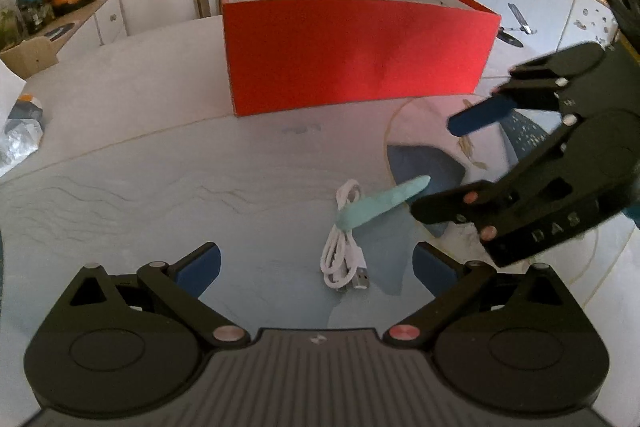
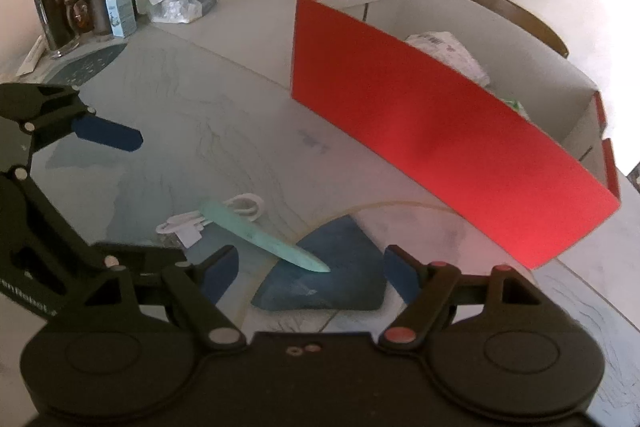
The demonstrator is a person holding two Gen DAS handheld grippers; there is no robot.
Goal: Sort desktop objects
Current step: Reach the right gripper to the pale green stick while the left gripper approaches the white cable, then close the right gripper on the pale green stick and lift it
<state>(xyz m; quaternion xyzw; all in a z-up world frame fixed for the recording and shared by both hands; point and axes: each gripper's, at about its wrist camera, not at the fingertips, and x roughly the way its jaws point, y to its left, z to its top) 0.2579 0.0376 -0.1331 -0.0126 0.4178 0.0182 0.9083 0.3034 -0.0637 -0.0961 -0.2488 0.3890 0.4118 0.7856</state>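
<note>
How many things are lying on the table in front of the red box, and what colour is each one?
White: 1, the coiled cable
Mint green: 1, the pointed stick, lying across the cable
Blue: 1, the cloth, under the stick's tip
Total: 3

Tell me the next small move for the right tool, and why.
Probably lower the right tool onto the blue cloth: its fingers stand wide open right above the cloth, nothing is held yet, and the red box waits beyond.
</note>
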